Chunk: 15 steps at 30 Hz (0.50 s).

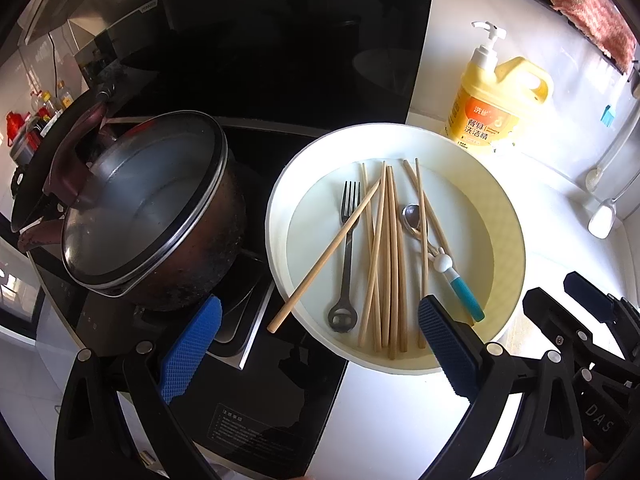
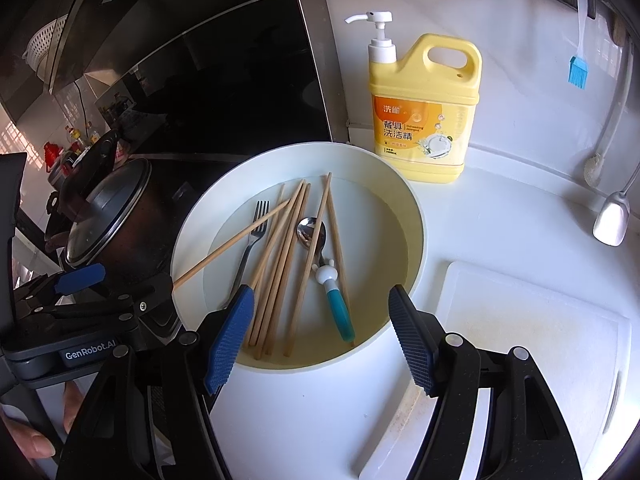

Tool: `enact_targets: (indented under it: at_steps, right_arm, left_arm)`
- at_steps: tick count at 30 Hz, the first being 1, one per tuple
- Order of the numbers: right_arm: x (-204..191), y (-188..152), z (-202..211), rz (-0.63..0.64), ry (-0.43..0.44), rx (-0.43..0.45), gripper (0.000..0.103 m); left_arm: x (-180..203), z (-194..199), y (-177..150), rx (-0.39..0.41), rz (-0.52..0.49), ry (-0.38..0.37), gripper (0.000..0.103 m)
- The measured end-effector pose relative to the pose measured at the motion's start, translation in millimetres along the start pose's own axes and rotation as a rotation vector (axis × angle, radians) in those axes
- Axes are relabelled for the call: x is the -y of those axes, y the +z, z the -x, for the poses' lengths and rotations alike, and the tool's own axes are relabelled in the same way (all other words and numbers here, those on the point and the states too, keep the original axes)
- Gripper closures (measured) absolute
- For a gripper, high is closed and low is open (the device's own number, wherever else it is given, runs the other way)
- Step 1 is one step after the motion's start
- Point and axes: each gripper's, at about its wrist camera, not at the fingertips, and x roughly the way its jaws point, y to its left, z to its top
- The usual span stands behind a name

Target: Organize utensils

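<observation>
A white round basin (image 1: 508,216) (image 2: 416,216) holds several wooden chopsticks (image 1: 390,264) (image 2: 280,268), a metal fork (image 1: 347,248) (image 2: 250,248) and a spoon with a teal handle (image 1: 464,296) (image 2: 338,308). One chopstick (image 1: 320,264) (image 2: 224,248) leans out over the basin's left rim. My left gripper (image 1: 320,344) is open and empty, just in front of the basin's near left rim. My right gripper (image 2: 320,336) is open and empty over the basin's near rim. The right gripper also shows at the right edge of the left wrist view (image 1: 580,320).
A lidded dark pot (image 1: 152,216) (image 2: 108,216) stands on the black cooktop (image 1: 280,392) left of the basin. A yellow detergent bottle (image 1: 492,100) (image 2: 424,112) stands behind it. A white cutting board (image 2: 528,344) lies at the right. Ladles (image 2: 612,216) and a blue brush (image 2: 578,68) hang on the wall.
</observation>
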Motion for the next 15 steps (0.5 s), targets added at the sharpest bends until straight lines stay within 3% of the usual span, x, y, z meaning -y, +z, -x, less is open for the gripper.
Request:
enact_targets:
  at_steps: [15]
  right_arm:
    - [-1.8, 0.7, -1.5, 0.003, 0.005, -0.004, 0.036]
  left_arm:
    - [-1.2, -1.7, -2.5, -0.014, 0.009, -0.023, 0.006]
